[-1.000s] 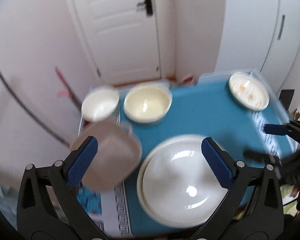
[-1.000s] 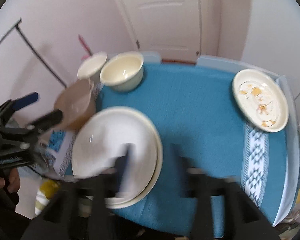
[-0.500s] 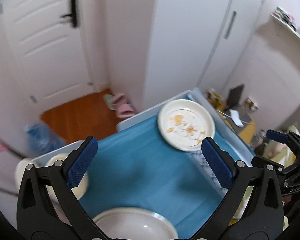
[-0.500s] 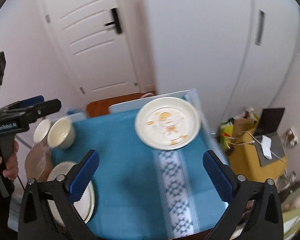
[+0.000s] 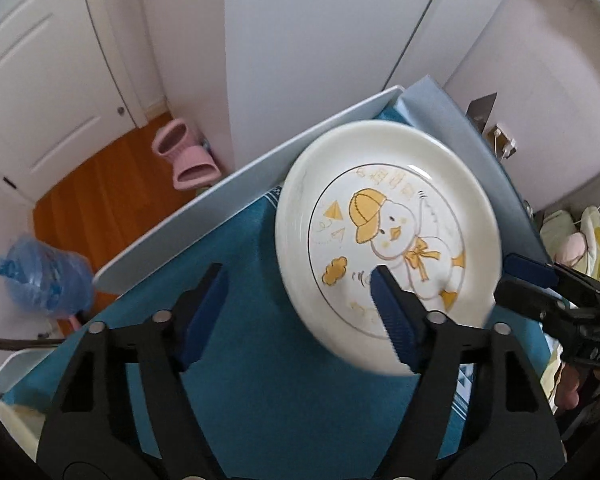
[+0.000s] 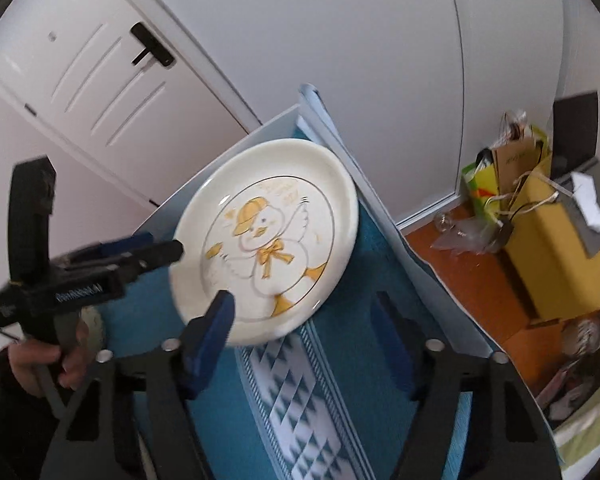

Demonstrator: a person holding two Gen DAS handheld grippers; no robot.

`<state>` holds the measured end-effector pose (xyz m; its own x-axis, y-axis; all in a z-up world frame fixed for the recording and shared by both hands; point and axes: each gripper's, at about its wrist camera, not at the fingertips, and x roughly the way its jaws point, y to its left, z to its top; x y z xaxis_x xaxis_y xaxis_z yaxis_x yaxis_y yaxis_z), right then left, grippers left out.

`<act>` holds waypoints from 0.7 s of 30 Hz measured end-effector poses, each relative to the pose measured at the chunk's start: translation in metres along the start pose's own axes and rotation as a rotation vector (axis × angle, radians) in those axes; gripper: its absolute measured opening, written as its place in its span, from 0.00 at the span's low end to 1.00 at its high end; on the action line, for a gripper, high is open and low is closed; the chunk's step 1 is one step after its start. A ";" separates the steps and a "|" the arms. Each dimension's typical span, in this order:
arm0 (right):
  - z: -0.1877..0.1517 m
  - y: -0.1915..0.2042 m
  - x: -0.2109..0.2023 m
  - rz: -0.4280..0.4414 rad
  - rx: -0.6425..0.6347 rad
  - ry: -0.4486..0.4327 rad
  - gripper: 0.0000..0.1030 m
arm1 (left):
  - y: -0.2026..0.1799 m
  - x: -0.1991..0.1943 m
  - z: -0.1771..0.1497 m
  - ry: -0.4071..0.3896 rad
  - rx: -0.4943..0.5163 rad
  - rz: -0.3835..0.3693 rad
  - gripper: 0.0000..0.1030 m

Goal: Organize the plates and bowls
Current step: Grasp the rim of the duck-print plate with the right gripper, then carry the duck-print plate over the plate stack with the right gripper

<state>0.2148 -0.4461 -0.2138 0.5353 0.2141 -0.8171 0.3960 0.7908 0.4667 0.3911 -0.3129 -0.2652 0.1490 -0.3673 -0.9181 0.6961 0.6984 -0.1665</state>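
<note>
Duck plate (image 5: 388, 240) sits at the far corner of the table w/ the blue tablecloth (image 5: 260, 392). From the left gripper (image 5: 300, 312) it's ahead and to the right: the right finger overlaps the plate's near rim, jaws apart, nothing between them. Right gripper (image 6: 304, 332) also spread wide and empty, plate ahead-left of it, left finger over the rim. Can't tell if either finger actually touches the plate. Patterned white stripe on the cloth runs btw the right gripper's fingers.
</note>
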 end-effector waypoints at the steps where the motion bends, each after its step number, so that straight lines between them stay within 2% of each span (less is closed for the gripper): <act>1: 0.001 -0.002 0.004 0.000 0.013 -0.003 0.54 | 0.001 0.003 0.000 0.003 0.003 0.000 0.61; 5: 0.007 -0.003 0.014 -0.017 0.026 -0.028 0.43 | 0.002 0.016 0.002 0.009 0.014 0.012 0.48; 7: 0.010 -0.003 0.016 -0.033 0.039 -0.038 0.33 | 0.002 0.020 0.004 0.010 0.013 0.013 0.42; 8: 0.011 -0.004 0.018 -0.033 0.046 -0.041 0.31 | 0.002 0.020 0.004 0.004 0.013 0.012 0.41; 10: 0.012 -0.004 0.019 -0.032 0.061 -0.053 0.23 | 0.001 0.020 0.005 -0.002 0.015 0.014 0.25; 12: 0.014 -0.005 0.022 -0.043 0.067 -0.059 0.19 | 0.000 0.019 0.006 -0.012 0.013 0.001 0.20; 16: 0.016 -0.007 0.026 -0.065 0.083 -0.064 0.12 | 0.000 0.020 0.007 -0.024 0.022 0.018 0.20; 21: 0.016 -0.005 0.026 -0.067 0.076 -0.064 0.12 | -0.006 0.017 0.007 -0.032 0.030 0.039 0.20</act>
<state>0.2385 -0.4541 -0.2320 0.5511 0.1233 -0.8252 0.4869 0.7556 0.4381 0.3945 -0.3274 -0.2773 0.1989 -0.3599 -0.9115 0.7098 0.6942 -0.1193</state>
